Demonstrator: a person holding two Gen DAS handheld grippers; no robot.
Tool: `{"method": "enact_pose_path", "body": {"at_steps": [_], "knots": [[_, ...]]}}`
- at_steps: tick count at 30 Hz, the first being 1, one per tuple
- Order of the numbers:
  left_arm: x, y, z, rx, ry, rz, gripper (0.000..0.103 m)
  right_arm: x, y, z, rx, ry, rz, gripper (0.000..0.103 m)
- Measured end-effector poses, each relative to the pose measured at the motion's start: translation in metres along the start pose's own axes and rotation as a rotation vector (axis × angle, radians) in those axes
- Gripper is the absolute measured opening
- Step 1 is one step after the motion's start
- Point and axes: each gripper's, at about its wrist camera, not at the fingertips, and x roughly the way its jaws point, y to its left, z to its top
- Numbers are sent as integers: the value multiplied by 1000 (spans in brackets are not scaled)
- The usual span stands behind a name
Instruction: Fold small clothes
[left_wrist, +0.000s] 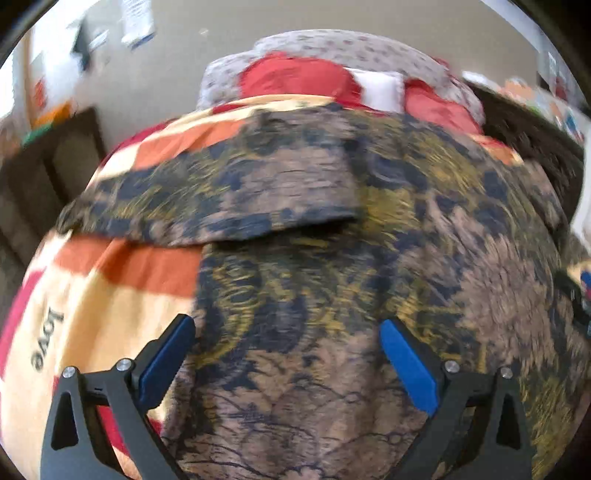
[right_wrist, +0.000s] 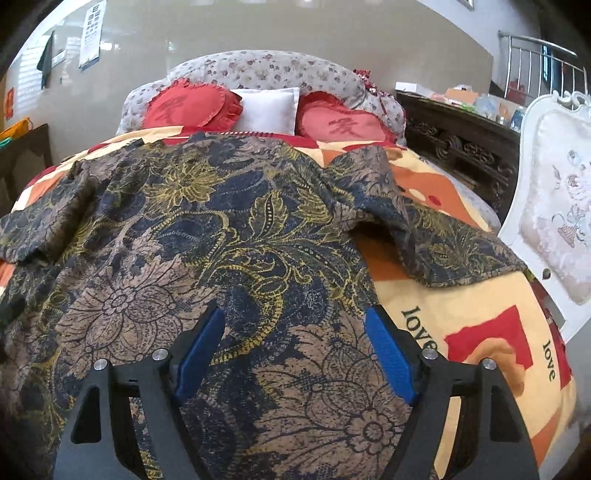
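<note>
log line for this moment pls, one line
stage: pre-grasp | left gripper: open, above garment | right gripper: open, above garment | floral garment: spread flat on bedspread, sleeves out | fold: not started

The shirt lies spread on the bedspread. Behind it, three pillows rest against the headboard; a chair stands right of the bed
</note>
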Motion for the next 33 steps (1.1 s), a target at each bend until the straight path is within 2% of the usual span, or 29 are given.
{"method": "enact_pose_path", "body": {"at_steps": [3,5,11,19,21,24,27,28,30,32,33], "knots": [[9,18,0,-95,46,-40,103,0,-2,0,8,1,-9,92],[11,23,1,-121,51,-48,103,2,-2,1,10,9,-18,92],[10,16,0,-94,50,-17,103,4,3,1,-15,15,-50,92],[2,29,-3,-146,37,-93,103,9,6,0,-31,35,-53,92],[-6,35,4,-137,32,-133,103,9,7,0,-33,33,-53,92],[-22,50,22,-95,-7,-142,102,8,5,0,-24,29,-47,92],[-32,93,48,-130,-62,-151,102,9,4,0,-20,32,-38,92],[-31,112,55,-167,-72,-159,102,9,5,0,-23,35,-35,92],[-25,160,64,-318,-82,-183,102,10,6,-1,-30,37,-34,92],[-13,219,55,-597,-83,-305,101,10,7,-1,-37,34,-32,92],[-4,236,49,-699,-74,-366,101,10,8,-1,-38,33,-33,92]]}}
